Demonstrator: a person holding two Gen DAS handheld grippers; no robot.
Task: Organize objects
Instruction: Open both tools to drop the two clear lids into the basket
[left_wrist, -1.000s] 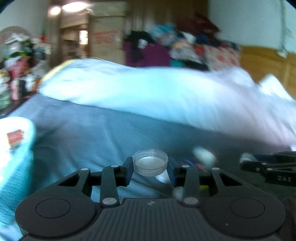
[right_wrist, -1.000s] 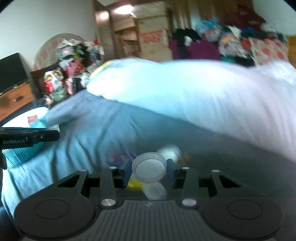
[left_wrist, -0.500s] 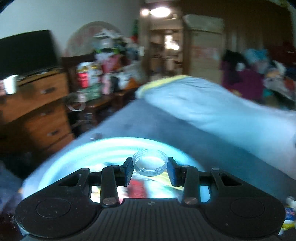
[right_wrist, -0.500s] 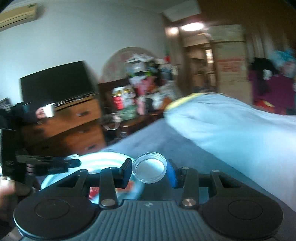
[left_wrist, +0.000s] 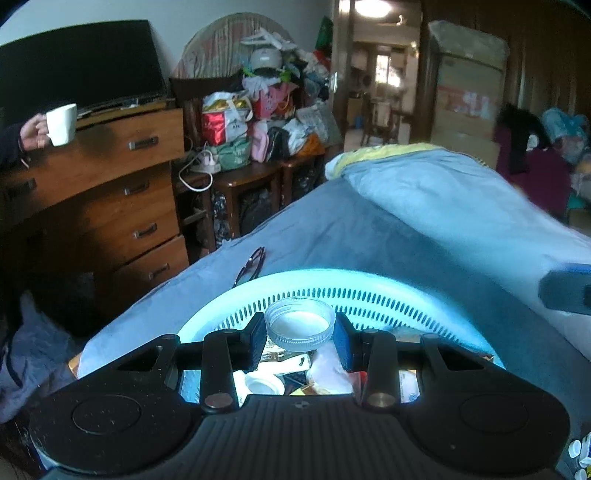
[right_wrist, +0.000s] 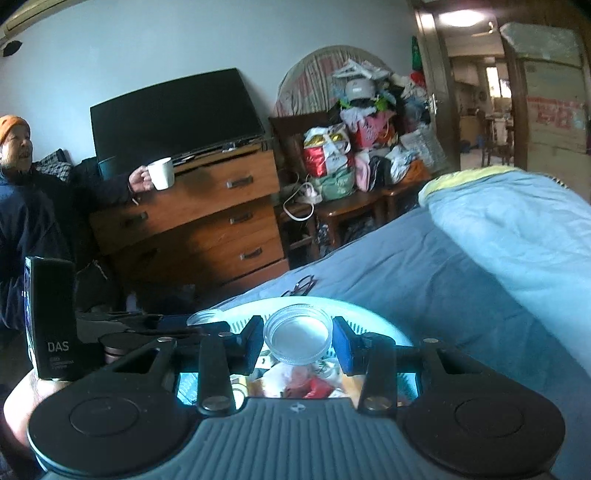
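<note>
My left gripper (left_wrist: 300, 335) is shut on a clear round plastic lid (left_wrist: 300, 324) and hangs over a pale blue slotted basket (left_wrist: 369, 282) on the bed. Wrappers and small packets lie inside the basket. In the right wrist view my right gripper (right_wrist: 297, 341) is shut on a second clear lid (right_wrist: 297, 334) above the same basket (right_wrist: 373, 319). The left gripper's body (right_wrist: 51, 332) shows at the left of that view, its lid (right_wrist: 205, 316) just beside mine. A blurred piece of the right gripper (left_wrist: 565, 291) shows at the left wrist view's right edge.
Folded eyeglasses (left_wrist: 251, 264) lie on the blue sheet just beyond the basket. A rolled blue quilt (left_wrist: 443, 192) lies at the right. A wooden dresser (left_wrist: 110, 184) with a TV stands at the left, where a person holds a white mug (left_wrist: 61, 123). A cluttered side table follows.
Both grippers have swung left from over the loose items on the bed to above the blue basket. Each still holds its clear lid.
</note>
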